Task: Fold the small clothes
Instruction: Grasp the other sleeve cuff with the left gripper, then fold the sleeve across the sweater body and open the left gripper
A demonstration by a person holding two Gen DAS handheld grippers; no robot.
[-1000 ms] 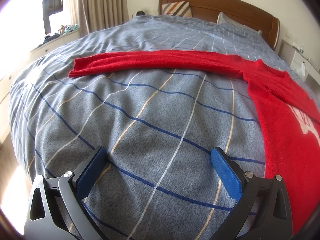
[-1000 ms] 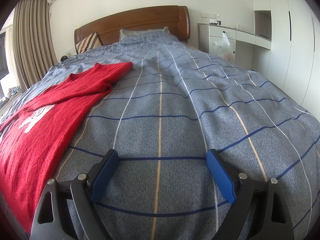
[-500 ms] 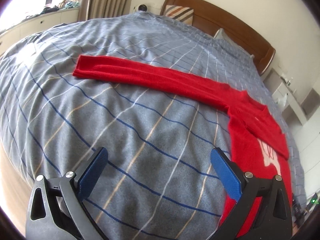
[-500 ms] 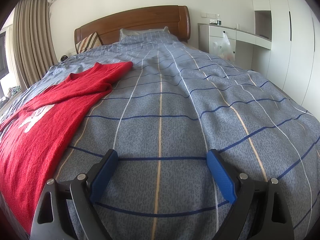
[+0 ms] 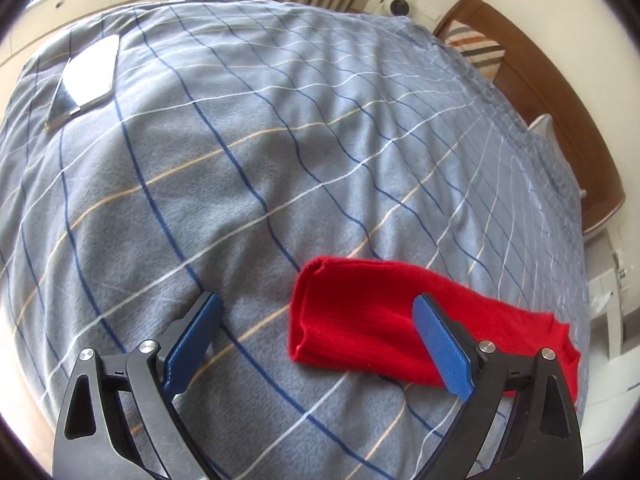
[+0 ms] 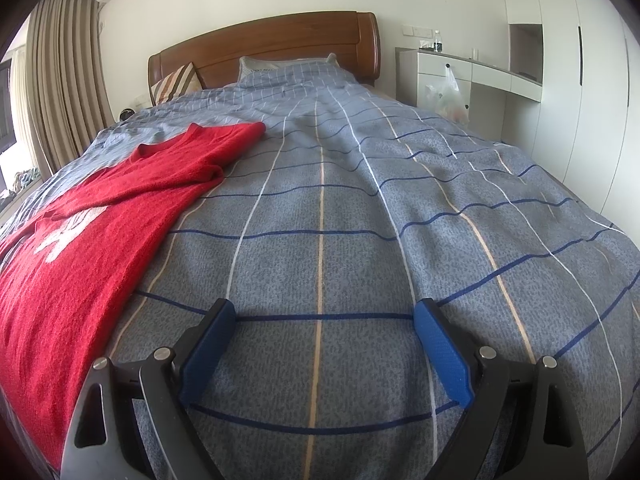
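Left wrist view: the left gripper [image 5: 316, 336] hangs just above the bed [image 5: 248, 168], its two blue fingers [image 5: 192, 340] spread wide and holding nothing. The cuff end of the red sweater's sleeve [image 5: 360, 320] lies just ahead and to the right of centre — the right finger overlaps it in the picture, though I cannot tell whether it touches. The sleeve's long axis runs from the cuff away to the right, crossways to the fingers, so a small shift right should bring the cuff between them. One flat phone-like slab [image 5: 84, 80] lies well apart at the far left of the quilt.

Right wrist view: the right gripper [image 6: 324, 344] rests low over bare quilt, fingers [image 6: 208, 344] likewise wide apart and empty. The red sweater [image 6: 100, 232] lies well to its left, body running lengthwise toward the wooden headboard [image 6: 264, 44], white print face up.

Count — one sweater, one sleeve in the left view, two grippers, four fingers. The left gripper is plainly the nearer to the sleeve.
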